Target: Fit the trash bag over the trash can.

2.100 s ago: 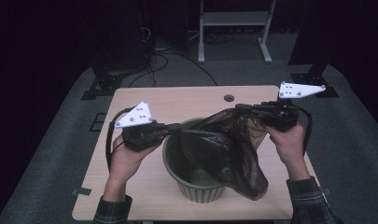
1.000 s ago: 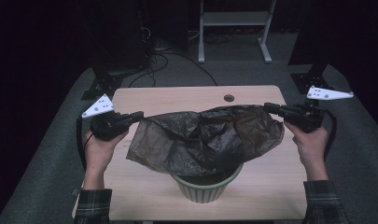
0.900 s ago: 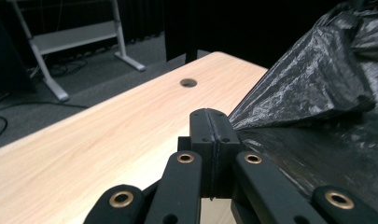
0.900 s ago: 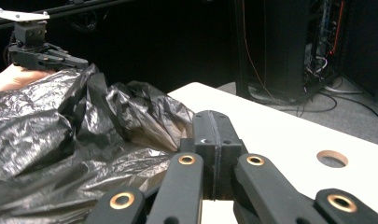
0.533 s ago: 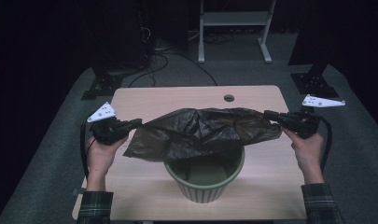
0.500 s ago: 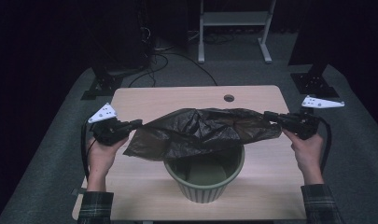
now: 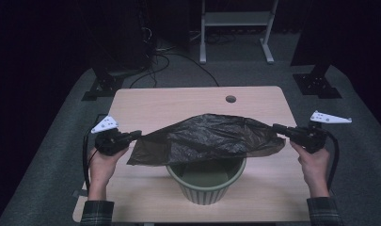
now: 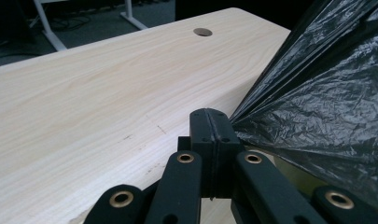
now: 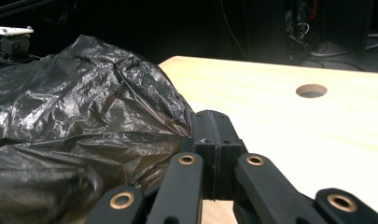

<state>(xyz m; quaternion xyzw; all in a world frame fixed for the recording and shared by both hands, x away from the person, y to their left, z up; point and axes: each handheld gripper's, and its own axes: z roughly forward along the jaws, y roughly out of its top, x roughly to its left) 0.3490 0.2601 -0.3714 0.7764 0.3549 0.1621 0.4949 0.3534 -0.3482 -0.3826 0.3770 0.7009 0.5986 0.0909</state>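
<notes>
High view: black trash bag [image 7: 211, 139] stretched flat between two grippers, spread over the green ribbed bin [image 7: 208, 181] on the wooden table [image 7: 178, 101]. Left gripper [image 7: 135, 134] pinches the bag's left corner, jaws closed tight on the plastic; right gripper [image 7: 277, 128] pinches the right edge, jaws likewise clamped on it. Bag hangs above the bin mouth, covering its far half, the near rim exposed; cannot tell if the plastic touches the rim. Left gripper view: jaws pressed together with a bag edge [image 8: 317, 93] caught at their right side, plastic fanning out to the right, bare tabletop to the left, cable hole [image 8: 203, 31] far off. Right gripper view: jaws closed, crumpled bag [image 9: 84, 121] bunched at the left of the tips, table and hole [image 9: 311, 90] to the right. Hands [image 7: 101, 165] grip both tools from below, near the table's side edges.
</notes>
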